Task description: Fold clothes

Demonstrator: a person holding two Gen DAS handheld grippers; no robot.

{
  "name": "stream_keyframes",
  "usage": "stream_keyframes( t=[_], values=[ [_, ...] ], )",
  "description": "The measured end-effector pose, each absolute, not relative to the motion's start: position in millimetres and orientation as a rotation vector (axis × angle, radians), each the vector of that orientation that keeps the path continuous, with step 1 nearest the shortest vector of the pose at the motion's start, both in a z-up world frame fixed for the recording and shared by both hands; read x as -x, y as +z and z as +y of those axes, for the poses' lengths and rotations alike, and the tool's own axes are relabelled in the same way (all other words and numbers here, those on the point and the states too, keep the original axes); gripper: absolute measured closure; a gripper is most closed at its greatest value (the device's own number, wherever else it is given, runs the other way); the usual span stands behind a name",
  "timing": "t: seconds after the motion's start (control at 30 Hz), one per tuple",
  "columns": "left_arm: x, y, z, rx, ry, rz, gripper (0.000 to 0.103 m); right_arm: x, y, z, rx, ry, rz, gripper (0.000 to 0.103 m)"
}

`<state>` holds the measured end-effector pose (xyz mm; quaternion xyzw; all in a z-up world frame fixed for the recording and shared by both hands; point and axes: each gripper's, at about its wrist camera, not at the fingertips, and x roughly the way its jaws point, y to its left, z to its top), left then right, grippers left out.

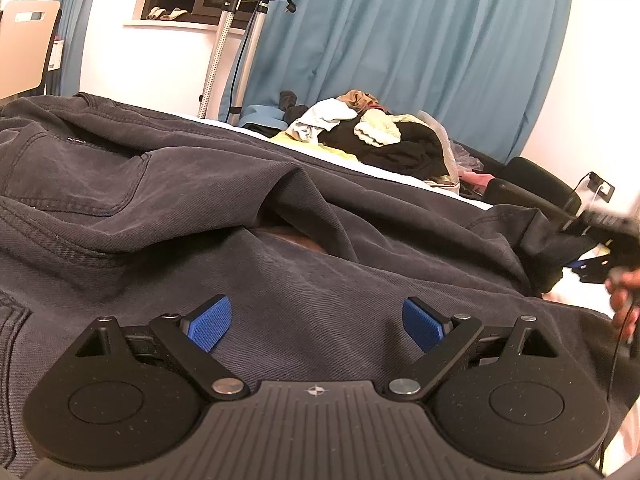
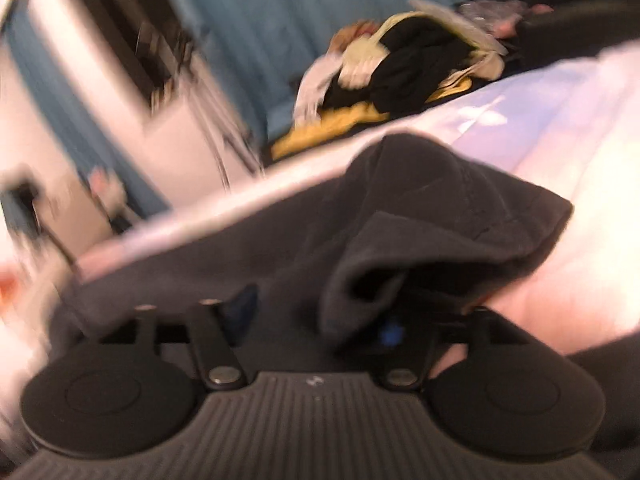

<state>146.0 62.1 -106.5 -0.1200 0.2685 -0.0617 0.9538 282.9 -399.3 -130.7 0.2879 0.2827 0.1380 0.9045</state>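
Note:
Dark grey jeans (image 1: pixel 200 184) lie spread and rumpled across the bed, a back pocket showing at the left. My left gripper (image 1: pixel 320 322) hovers low over them, open, its blue pads (image 1: pixel 216 324) wide apart with only flat cloth below. At the far right edge of the left wrist view, my right gripper (image 1: pixel 600 228) is a blur by the jeans' end, a hand (image 1: pixel 624 296) below it. The right wrist view is blurred: the right gripper (image 2: pixel 316 320) stands open, and a fold of the jeans (image 2: pixel 440 208) droops over its right finger.
A mixed pile of clothes (image 1: pixel 384 136) sits at the far side of the white-sheeted bed (image 2: pixel 560 160). Blue curtains (image 1: pixel 420 40) hang behind. A pole stand with a cable (image 1: pixel 224 40) rises beyond the bed, and a black chair (image 1: pixel 532 188) stands at the right.

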Motion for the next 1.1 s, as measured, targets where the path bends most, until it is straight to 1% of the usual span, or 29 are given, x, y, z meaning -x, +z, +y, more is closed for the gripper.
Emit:
stream_keyframes(
  t=[0.1,0.13,0.17,0.3,0.43,0.5,0.6,0.63,0.67,0.7,0.73,0.77,0.83,0.93,1.0,1.1],
  values=[
    [-145.8,-106.0,61.9,0.249,-0.128,0.547,0.009,-288.7,-113.0,-433.6,-0.851,0.153,0.465,0.025],
    [-145.8,-105.6,61.5,0.251,-0.131,0.547,0.009,-280.9,-110.2,-443.1,-0.921,0.083,0.428,0.021],
    [-145.9,-105.5,61.2,0.252,-0.133,0.547,0.009,-271.0,-108.6,-452.3,-0.984,0.014,0.394,0.019],
    [-146.1,-105.0,60.4,0.257,-0.140,0.546,0.009,-251.9,-129.1,-490.5,-1.116,-0.221,0.353,0.019],
    [-146.3,-105.6,59.2,0.255,-0.139,0.549,0.009,-255.5,-164.2,-523.6,-1.236,-0.354,0.332,0.019],
    [-147.0,-106.2,58.2,0.251,-0.139,0.550,0.009,-257.5,-179.1,-528.7,-1.294,-0.355,0.308,0.019],
    [-148.4,-107.2,56.2,0.241,-0.139,0.552,0.009,-263.3,-182.9,-528.3,-1.288,-0.287,0.291,0.019],
    [-148.9,-107.5,55.6,0.238,-0.140,0.553,0.009,-265.6,-181.7,-528.0,-1.268,-0.258,0.296,0.021],
    [-149.2,-107.8,54.9,0.235,-0.139,0.554,0.009,-267.7,-180.0,-527.4,-1.241,-0.232,0.310,0.033],
    [-148.9,-108.1,54.5,0.230,-0.139,0.553,0.009,-273.1,-177.0,-523.8,-1.203,-0.203,0.332,0.047],
    [-148.4,-108.3,54.4,0.228,-0.139,0.553,0.009,-277.8,-174.1,-519.8,-1.169,-0.168,0.349,0.077],
    [-148.4,-108.0,54.1,0.228,-0.138,0.552,0.009,-282.1,-171.4,-515.9,-1.137,-0.133,0.364,0.088],
    [-148.0,-107.7,54.3,0.230,-0.138,0.551,0.009,-286.9,-157.1,-504.0,-1.063,-0.061,0.364,0.090],
    [-147.4,-107.4,54.6,0.231,-0.139,0.549,0.009,-302.9,-130.4,-476.6,-0.946,0.096,0.379,0.090],
    [-147.0,-107.3,54.8,0.233,-0.139,0.548,0.009,-309.0,-117.5,-447.2,-0.871,0.238,0.437,0.090],
    [-147.3,-107.9,55.9,0.235,-0.141,0.547,0.009,-310.1,-110.5,-396.5,-0.711,0.373,0.565,0.084]
  ],
)
